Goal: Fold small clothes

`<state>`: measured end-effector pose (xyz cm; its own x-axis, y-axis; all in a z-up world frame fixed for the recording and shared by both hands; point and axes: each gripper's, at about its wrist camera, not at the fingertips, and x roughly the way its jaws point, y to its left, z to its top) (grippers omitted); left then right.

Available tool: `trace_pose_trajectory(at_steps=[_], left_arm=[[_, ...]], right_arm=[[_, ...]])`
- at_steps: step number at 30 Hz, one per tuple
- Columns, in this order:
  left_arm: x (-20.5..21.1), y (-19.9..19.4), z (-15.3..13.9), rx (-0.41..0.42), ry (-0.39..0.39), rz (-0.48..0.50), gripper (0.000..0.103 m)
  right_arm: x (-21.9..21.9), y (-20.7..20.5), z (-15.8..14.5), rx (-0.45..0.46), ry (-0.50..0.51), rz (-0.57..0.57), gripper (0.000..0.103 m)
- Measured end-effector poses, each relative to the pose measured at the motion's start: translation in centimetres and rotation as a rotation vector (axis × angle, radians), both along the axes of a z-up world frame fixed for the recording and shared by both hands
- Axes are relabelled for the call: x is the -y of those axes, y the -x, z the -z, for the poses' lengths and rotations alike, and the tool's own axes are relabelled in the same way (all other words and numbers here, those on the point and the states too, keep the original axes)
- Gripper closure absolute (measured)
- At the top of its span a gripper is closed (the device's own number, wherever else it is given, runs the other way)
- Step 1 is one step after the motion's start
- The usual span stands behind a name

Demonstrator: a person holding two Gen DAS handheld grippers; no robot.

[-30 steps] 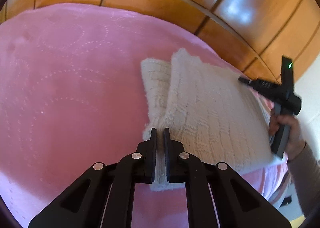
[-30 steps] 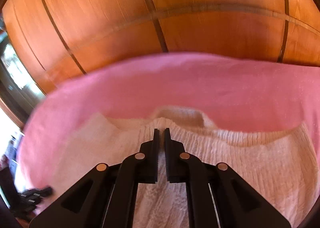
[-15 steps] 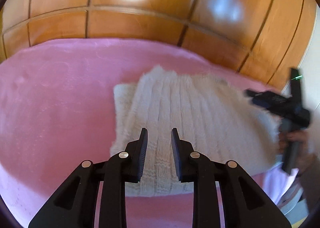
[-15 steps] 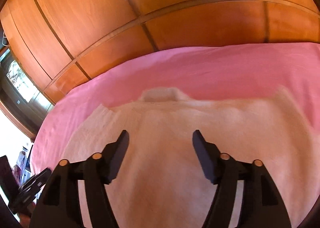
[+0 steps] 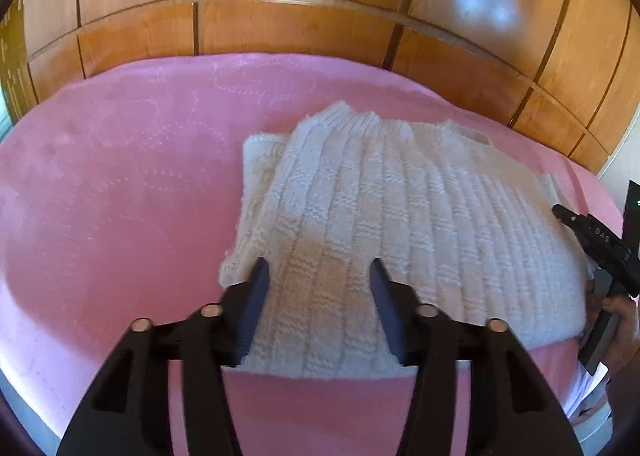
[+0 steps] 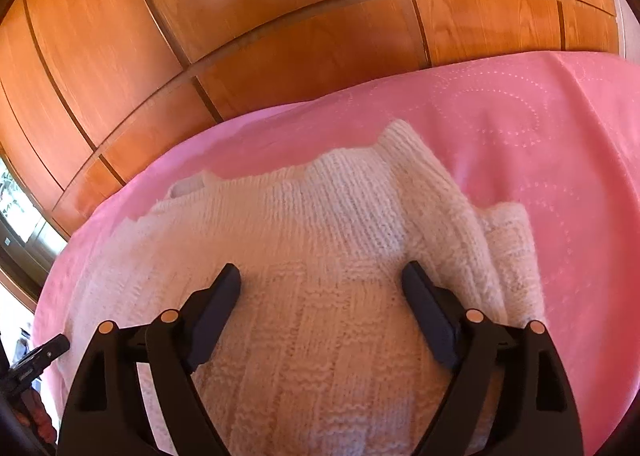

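A white knitted sweater (image 5: 400,224) lies folded on the pink bedspread (image 5: 120,196); one sleeve is turned over its left side. My left gripper (image 5: 318,270) hovers over the sweater's near edge, its jaws opening, nothing pinched between them. In the right wrist view the same sweater (image 6: 300,256) fills the middle, and my right gripper (image 6: 320,276) stands wide above it, its jaws still opening and not pressing on the knit. The right gripper (image 5: 568,216) also shows at the right edge of the left wrist view, held by a hand (image 5: 624,320).
Glossy wooden panels (image 5: 300,28) rise right behind the bed. The pink bedspread (image 6: 540,128) stretches bare to the right of the sweater in the right wrist view. A window (image 6: 16,200) shows at the far left there.
Both grippers were shut on the knit a second ago and have let go and opened. Both have drawn back from the sweater, the right one further, and the fold now lies flat.
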<state>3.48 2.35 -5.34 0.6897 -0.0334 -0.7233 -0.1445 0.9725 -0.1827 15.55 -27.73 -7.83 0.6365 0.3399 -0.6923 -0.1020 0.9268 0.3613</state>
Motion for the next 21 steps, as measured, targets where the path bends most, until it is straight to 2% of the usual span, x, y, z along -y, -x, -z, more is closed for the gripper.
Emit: trace_pose_trajectory(at_steps=[7,12,15,21], left_arm=[[0.4,1.3,-1.1,0.021,-0.045,-0.007,0.051],[-0.2,2.0,-1.5,0.034,-0.066,-0.025,0.051],[-0.9,2.3,-1.3,0.032,-0.057,-0.043,0.051],[-2.3,2.4,-0.4,0.010,-0.044,-0.075,0.051]], right_arm=[[1.3,2.6,-1.6,-0.012,-0.039,0.027,0.018],[3.5,5.2,-3.0,0.021,-0.041,0.116,0.018],[5.0,6.4,-2.9,0.012,-0.028,0.162,0.018],[6.2,7.8,-1.8,-0.028,-0.025,0.170,0.029]])
